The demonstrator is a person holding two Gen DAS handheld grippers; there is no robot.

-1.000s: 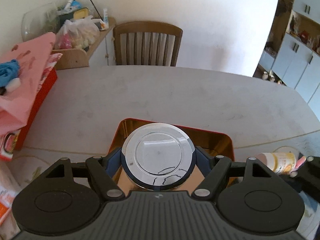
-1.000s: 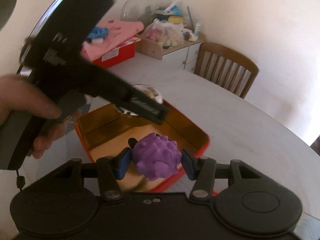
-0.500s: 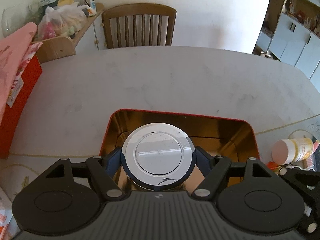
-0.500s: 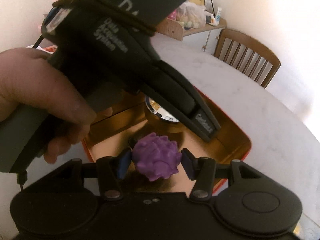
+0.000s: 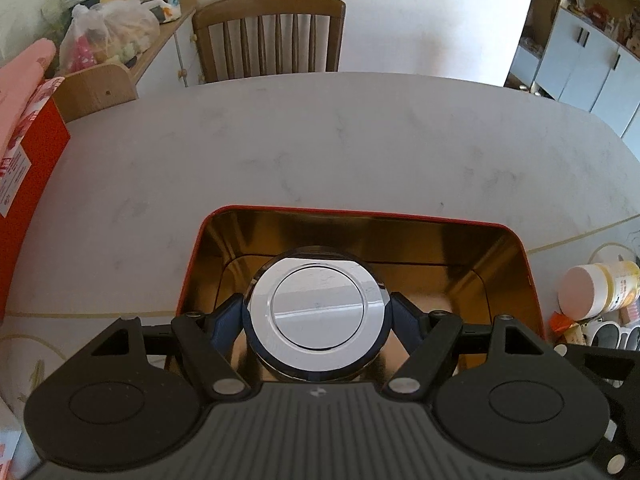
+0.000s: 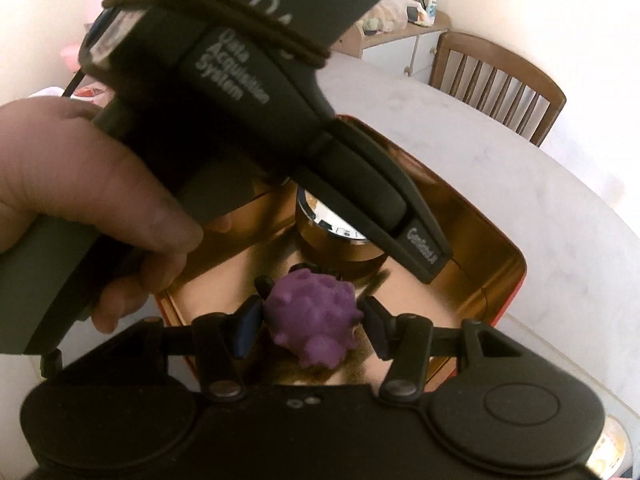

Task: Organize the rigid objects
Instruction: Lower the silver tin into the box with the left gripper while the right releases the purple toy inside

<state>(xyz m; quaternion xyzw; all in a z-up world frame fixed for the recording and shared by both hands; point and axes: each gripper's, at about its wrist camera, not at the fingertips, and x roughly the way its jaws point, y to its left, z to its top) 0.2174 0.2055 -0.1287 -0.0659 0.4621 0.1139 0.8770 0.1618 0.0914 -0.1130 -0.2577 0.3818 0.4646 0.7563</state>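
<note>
A: Fingers first. Left gripper (image 5: 316, 314)?
B: Clamped on a round chrome disc (image 5: 316, 312), blue pads pressing its rim at 9 and 3 o'clock. Jaws fairly wide because the disc is wide.
A: Where's the disc?
B: Inside the walls of a red tin (image 5: 516, 248) with a gold lining, near its left half. Can't tell if it touches the floor.
A: Right gripper (image 6: 312, 322)?
B: Closed on a purple spiky toy (image 6: 310, 316), pads on both sides, about half open. Toy sits over the tin's (image 6: 516, 276) near end, low inside it.
A: Anything else in that view?
B: A hand (image 6: 92, 196) at 9 o'clock gripping the left tool's handle; that tool crosses from 11 o'clock down to centre. Disc (image 6: 336, 232) shows under it, just past the toy.
A: Surface?
B: Pale marbled table (image 5: 320, 140). Tin stands on it. Yellow jar (image 5: 600, 288) lying at 3 o'clock, red box (image 5: 28, 184) at 9.
A: Room?
B: Wooden chair (image 5: 272, 36) at 12 o'clock against a white wall, shelf with a plastic bag (image 5: 108, 32) at 11, blue-grey cabinets (image 5: 576, 64) at 2.
</note>
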